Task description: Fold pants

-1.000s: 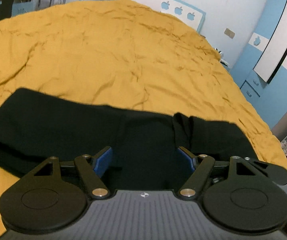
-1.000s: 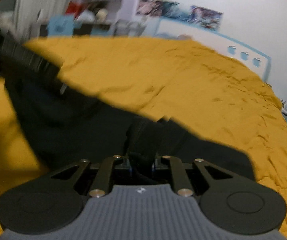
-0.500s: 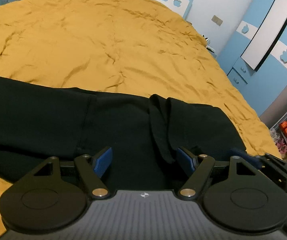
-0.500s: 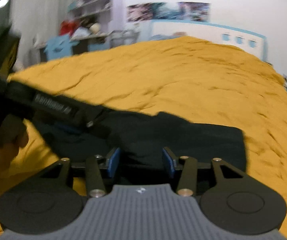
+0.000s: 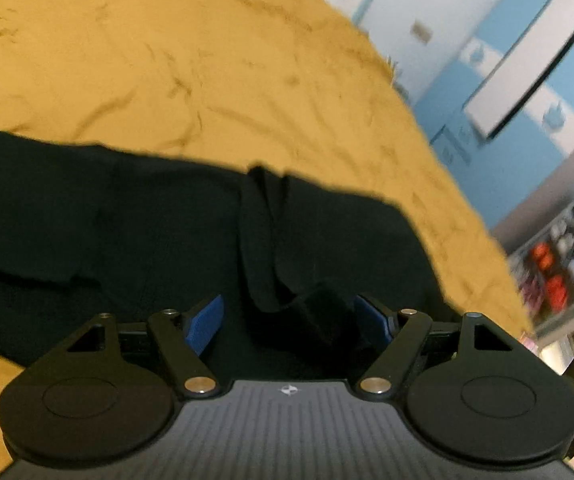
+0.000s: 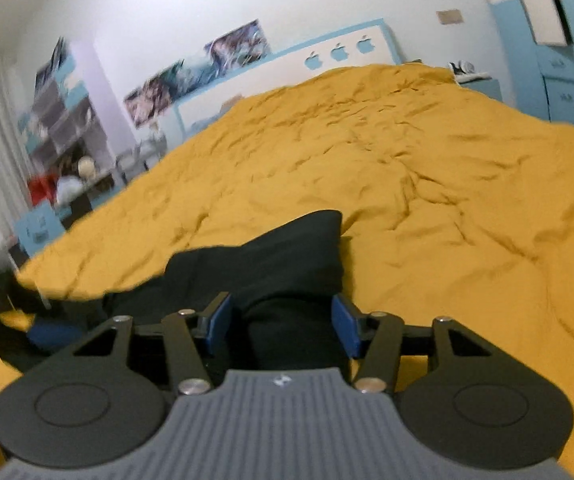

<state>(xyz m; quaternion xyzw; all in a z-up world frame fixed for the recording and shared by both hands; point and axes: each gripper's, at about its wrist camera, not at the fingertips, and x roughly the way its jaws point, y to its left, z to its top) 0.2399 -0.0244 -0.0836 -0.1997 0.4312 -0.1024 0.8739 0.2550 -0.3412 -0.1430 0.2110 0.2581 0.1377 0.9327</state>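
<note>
the black pants (image 5: 167,220) lie along the near edge of the bed (image 5: 167,60), both hand-held grippers spread and gripping nothing, left (image 5: 289,316) over a loose ridge, right (image 6: 283,320) astride the pants' end, so a shallow pinch could drag the fold crooked.

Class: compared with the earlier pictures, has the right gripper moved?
Yes. The right gripper has swung rightward: the headboard slid left in its view, and only one end of the pants remains ahead.
</note>
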